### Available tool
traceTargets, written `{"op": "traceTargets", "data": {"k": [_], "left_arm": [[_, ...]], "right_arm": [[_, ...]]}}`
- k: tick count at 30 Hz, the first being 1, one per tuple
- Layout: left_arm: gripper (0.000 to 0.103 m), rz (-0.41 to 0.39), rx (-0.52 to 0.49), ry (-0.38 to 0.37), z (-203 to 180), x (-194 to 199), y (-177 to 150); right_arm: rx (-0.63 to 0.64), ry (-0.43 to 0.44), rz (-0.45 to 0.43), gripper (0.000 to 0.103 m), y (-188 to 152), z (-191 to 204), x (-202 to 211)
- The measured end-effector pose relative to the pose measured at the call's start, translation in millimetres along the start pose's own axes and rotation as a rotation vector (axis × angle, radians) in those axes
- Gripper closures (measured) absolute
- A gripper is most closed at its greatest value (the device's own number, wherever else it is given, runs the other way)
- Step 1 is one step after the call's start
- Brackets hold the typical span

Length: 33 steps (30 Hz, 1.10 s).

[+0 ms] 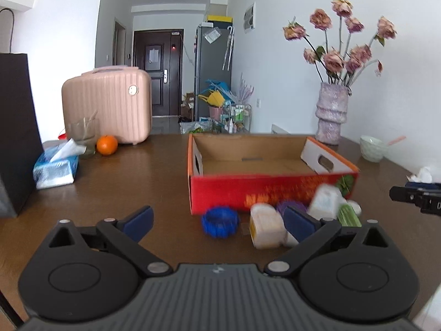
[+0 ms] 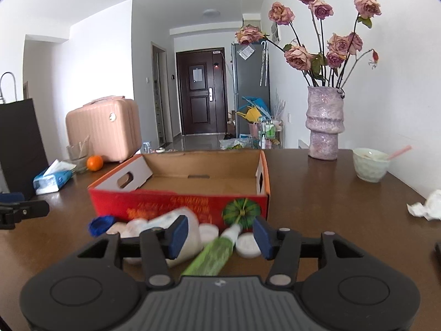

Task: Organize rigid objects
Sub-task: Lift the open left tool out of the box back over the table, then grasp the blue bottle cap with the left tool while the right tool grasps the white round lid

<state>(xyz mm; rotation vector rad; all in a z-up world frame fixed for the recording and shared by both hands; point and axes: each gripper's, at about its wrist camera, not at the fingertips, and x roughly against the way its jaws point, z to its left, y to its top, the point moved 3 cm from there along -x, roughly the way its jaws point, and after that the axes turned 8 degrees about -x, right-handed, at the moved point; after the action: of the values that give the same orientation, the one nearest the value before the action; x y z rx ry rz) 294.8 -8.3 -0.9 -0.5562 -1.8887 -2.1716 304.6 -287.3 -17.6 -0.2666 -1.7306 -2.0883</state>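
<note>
Both grippers, left [image 1: 217, 222] & right [image 2: 219, 235], spread wide, nothing held; red box [image 2: 176, 205] ahead.

Box [image 2: 179, 201] mid-surface [image 2: 317, 207], small containers [image 2: 190, 234] and tube [image 2: 215, 253] clustered before its near wall, vase [image 2: 325, 127] and bowl [image 2: 369, 165] behind right, tissue pack [image 2: 51, 180], orange [image 2: 94, 162], suitcase [image 2: 104, 129] behind left.

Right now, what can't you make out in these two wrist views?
- Left wrist: pale bottles and purple item are motion-blurred, partly behind the left gripper finger; labels unreadable.
- Right wrist: green tube blurred, its lower end hidden by the right gripper body.
- Red box print smeared in both views.
- Bowl contents too small to tell.
</note>
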Motion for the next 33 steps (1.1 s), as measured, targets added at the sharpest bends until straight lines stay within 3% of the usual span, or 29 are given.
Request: {"op": "traceTargets", "data": {"k": [6, 17, 33], "left_arm": [[0.000, 0.048, -0.017, 0.014, -10, 33, -26], [0.000, 0.038, -0.044, -0.003, -25, 72, -37], [0.000, 0.085, -0.052, -0.002, -30, 36, -40]], "right_arm": [[-0.004, 0.028, 0.038, 0.045, -30, 10, 40], [0.005, 0.067, 0.072, 0.041, -61, 22, 82], [-0.014, 0.055, 0.108, 0.041, -61, 14, 58]]}}
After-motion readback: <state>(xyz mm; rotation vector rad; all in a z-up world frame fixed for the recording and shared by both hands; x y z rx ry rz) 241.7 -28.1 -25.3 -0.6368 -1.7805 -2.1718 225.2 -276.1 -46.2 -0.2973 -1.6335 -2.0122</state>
